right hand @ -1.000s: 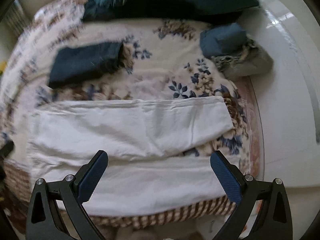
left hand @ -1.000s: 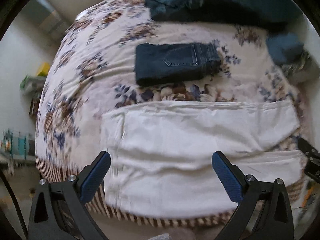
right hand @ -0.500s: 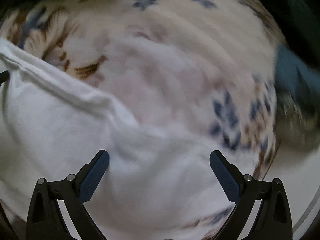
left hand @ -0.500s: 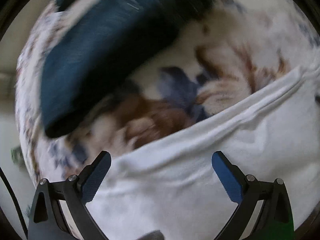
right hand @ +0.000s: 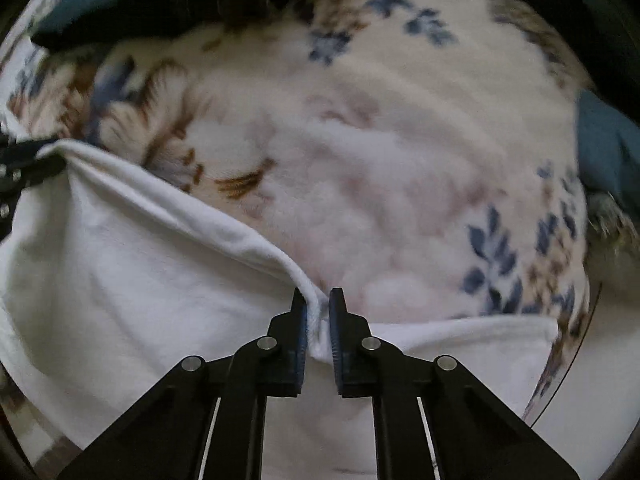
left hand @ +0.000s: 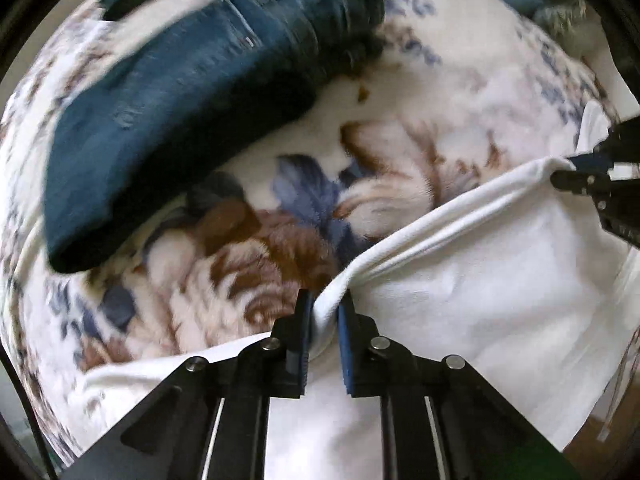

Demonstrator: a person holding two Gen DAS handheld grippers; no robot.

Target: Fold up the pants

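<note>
Both claws clamped on the far edge of the white pants, which lie on the bed. Left claw pinches a bunched ridge of the edge between its blue pads; right claw does the same further along, fabric pulled up into a small peak between the jaws. The edge runs as a taut rolled fold between the two pinch points.

Materials: pants are plain white woven cloth, soft creases, no visible seams or pockets in these views. Bedspread is fluffy fleece, cream with brown and blue floral print. Claw bodies are black with silver pivot bolts, pads ribbed blue.

Folded dark blue jeans lie on the bedspread beyond the pants, apart from them; denim texture and a stitch line show, but motion blur smears detail.

Each view catches the other claw at its frame edge, gripping the same fold; only the black tip shows.

Hard to make out: waist vs hem end of the pants, and the lower leg, which is hidden behind the claw bodies. Blue fabric item at right rim is cut off, unidentifiable. Top of both views dark, blurred.
</note>
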